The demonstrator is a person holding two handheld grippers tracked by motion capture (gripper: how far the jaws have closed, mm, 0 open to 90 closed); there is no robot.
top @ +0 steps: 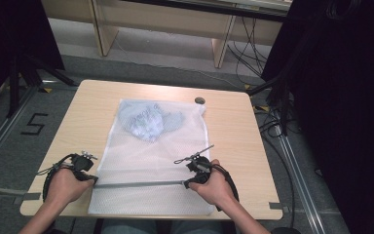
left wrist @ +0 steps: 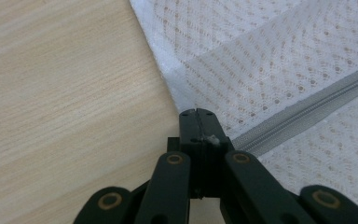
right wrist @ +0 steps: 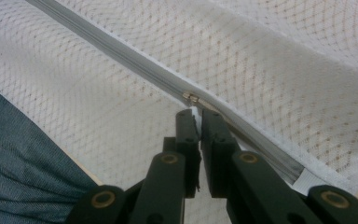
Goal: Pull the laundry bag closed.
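Observation:
A white mesh laundry bag lies flat on the wooden table, and a pale blue garment sits inside its far half. Across the near part of the bag runs a grey zipper. At the zipper's left end my left gripper is shut on the bag's edge; its tips press together beside the zipper. My right gripper is at the zipper's right part. Its jaws are shut on the pull tab just below the metal slider.
A small dark round object lies near the table's far edge, beside the bag's far right corner. The bag's near edge hangs slightly over the table's front edge, above the person's blue trousers. Bare wood flanks the bag on both sides.

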